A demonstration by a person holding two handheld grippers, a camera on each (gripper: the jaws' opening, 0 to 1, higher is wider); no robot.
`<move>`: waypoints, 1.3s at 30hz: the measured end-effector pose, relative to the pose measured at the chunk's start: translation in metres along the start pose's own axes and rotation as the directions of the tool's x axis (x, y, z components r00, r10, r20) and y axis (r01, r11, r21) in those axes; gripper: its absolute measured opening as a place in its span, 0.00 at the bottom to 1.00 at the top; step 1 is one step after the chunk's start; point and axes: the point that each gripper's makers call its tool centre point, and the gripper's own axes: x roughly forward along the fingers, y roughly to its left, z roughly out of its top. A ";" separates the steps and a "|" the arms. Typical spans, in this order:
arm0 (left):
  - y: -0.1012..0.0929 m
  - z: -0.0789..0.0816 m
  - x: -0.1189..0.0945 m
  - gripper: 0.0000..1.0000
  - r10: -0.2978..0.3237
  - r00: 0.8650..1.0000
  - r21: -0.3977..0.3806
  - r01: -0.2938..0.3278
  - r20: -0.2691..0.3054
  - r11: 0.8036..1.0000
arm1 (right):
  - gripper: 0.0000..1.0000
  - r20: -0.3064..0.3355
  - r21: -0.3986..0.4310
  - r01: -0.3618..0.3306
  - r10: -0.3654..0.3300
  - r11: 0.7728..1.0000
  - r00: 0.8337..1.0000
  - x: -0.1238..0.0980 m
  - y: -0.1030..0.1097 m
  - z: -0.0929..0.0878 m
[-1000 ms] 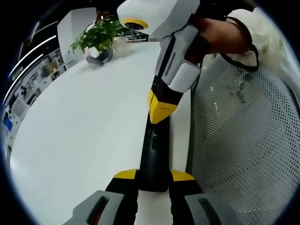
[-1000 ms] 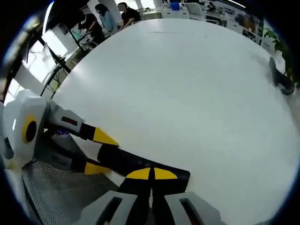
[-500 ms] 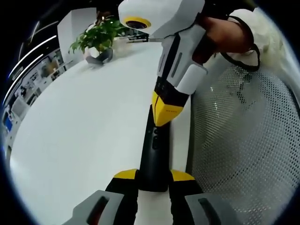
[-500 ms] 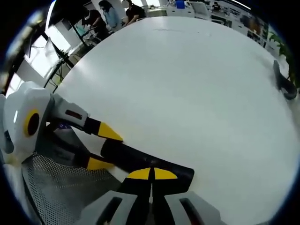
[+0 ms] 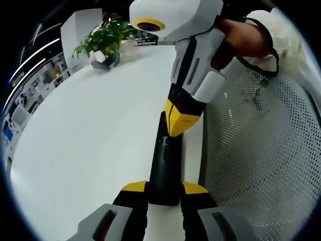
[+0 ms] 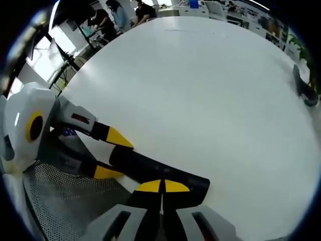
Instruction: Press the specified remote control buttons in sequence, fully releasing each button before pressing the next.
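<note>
Desk [image 5: 90, 135]: white, broad, smooth top, bearing the remote near its edge; also seen in right gripper view [image 6: 210, 90].
Mesh chair back [image 5: 261, 150]: white perforated panel just beside the desk edge, at right of left gripper view; lower left in right gripper view [image 6: 65, 201].
Potted plant [image 5: 105, 37]: green leaves, grey pot, at the far end of the desk, well apart from the remote.
Right tongs [image 5: 179, 123]: white body, black neck, yellow tips pressed together with no gap, entering left gripper view from above, held by a person's hand [image 5: 241, 37]; tips pointed down at the remote's far end, contact cannot be told. Own view [image 6: 161, 187]: yellow tips closed edge to edge over the remote.
Left tongs [image 5: 164, 188]: yellow-tipped, clamped on the near end of the remote, one tip on each side. In right gripper view [image 6: 111, 155], tips straddle the remote's end.
Remote control [image 5: 164, 165]: black, slim, long, lying along the desk edge beside the mesh; small buttons on its upper face; also [image 6: 155, 173].
</note>
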 end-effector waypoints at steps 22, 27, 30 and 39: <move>0.000 0.000 0.000 0.24 0.002 1.000 -0.008 -0.002 0.000 1.000 | 0.00 0.000 -0.006 0.017 -0.017 1.000 1.000 0.000 0.002 0.000; 0.000 0.000 0.000 0.24 0.004 1.000 -0.014 -0.004 0.009 1.000 | 0.00 0.008 -0.002 0.009 -0.009 1.000 1.000 -0.001 0.001 0.000; 0.000 0.000 0.000 0.24 0.004 1.000 -0.014 -0.004 0.010 1.000 | 0.00 0.008 -0.004 0.006 -0.006 1.000 1.000 -0.001 0.001 -0.001; 0.000 0.000 0.000 0.24 0.003 1.000 -0.011 -0.003 0.008 1.000 | 0.00 -0.026 0.021 -0.008 0.009 1.000 1.000 -0.004 -0.002 -0.015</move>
